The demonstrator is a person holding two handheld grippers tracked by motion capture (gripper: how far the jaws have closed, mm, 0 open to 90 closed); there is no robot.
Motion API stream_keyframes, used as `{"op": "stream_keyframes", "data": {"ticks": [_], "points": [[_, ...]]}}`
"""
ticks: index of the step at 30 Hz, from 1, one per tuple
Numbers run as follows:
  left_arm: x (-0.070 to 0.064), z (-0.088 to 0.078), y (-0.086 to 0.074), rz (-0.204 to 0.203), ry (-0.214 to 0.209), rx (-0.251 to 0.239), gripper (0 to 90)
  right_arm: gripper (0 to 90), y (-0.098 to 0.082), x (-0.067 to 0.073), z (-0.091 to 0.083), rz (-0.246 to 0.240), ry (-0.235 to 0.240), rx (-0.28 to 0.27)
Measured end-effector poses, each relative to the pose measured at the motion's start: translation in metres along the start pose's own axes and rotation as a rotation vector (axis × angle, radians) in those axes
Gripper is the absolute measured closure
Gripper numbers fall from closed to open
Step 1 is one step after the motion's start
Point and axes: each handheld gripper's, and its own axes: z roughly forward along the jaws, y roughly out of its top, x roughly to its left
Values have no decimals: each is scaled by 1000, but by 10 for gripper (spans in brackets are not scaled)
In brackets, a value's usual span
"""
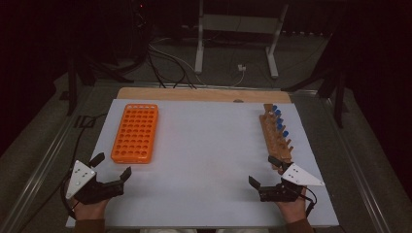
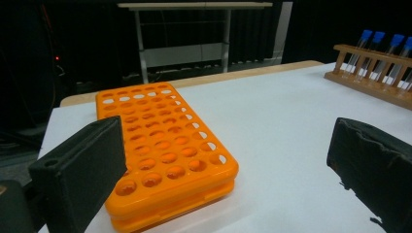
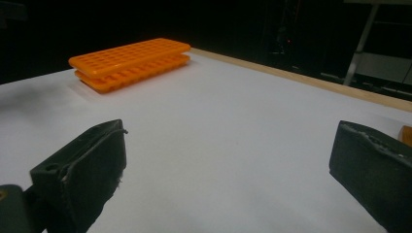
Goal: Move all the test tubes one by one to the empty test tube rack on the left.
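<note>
- L gripper (image 1: 113, 167): near-left table corner, jaws wide, nothing between; orange rack (image 1: 135, 132) just beyond it, far-left on white table (image 1: 204, 145).
- R gripper (image 1: 262, 171): near-right, jaws wide, empty.
- Wooden rack (image 1: 275, 138) w/ blue-capped tubes (image 1: 278, 116): right edge, just beyond R gripper.

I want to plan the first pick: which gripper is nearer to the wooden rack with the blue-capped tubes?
Right. The right gripper sits just below the near end of the wooden rack. The left gripper is across the table, beside the orange rack.
</note>
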Motion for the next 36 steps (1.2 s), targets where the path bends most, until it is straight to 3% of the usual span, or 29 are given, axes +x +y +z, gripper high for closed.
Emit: {"op": "stream_keyframes", "data": {"ticks": [7, 14, 23, 24, 25, 28, 36], "points": [[3, -2, 0, -17, 5, -9, 14, 4, 2, 3, 1, -8, 0, -7], [5, -2, -2, -52, 16, -14, 14, 4, 20, -6, -6, -26, -44, -14], [8, -1, -6, -80, 37, -12, 14, 5, 35, -39, -14, -14, -151, -15], [8, -1, -6, -83, 37, -11, 14, 5, 37, -49, -14, 13, -170, -8], [8, -1, -7, -84, 37, -9, 14, 5, 37, -49, -14, 13, -170, -8], [8, 1, -8, -80, 42, -2, 14, 12, 40, -69, -12, 68, -197, 22], [8, 5, -9, -81, 45, 10, 14, 45, 40, -98, 0, 116, -227, 89]]}}
